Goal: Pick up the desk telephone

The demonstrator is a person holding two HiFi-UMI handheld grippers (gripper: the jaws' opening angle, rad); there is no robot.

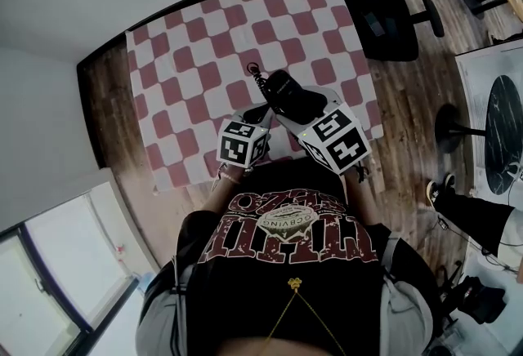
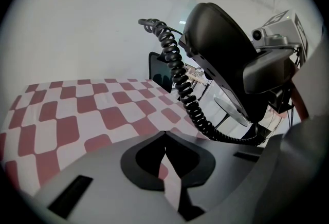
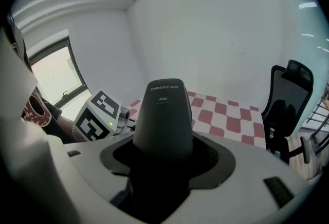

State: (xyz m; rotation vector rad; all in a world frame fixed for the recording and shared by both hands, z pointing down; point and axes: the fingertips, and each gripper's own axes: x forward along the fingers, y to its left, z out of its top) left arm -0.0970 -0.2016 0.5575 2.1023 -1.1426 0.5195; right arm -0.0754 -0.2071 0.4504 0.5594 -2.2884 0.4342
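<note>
Past the person's dark shirt (image 1: 286,281), the head view shows the black desk telephone (image 1: 290,93) lifted over the checked worktop (image 1: 188,52) in the right gripper (image 1: 301,113), with the left gripper (image 1: 261,113) just beside it. Left gripper view: its fingers (image 2: 139,164) are pressed together on nothing, and the coiled cord (image 2: 180,79) trails ahead. Right gripper view: fingers (image 3: 211,159) are clenched on the telephone, so the pick-up looks done, and the next move calls only for a steady hold.

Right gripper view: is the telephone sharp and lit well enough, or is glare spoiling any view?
Right gripper view: telephone sharp, its print legible, its lower part dark between the jaws; edges bend from the wide lens. Left gripper view: it is a near-silhouette against the pale wall, coiled cord crisp. Head view: evenly lit.
</note>
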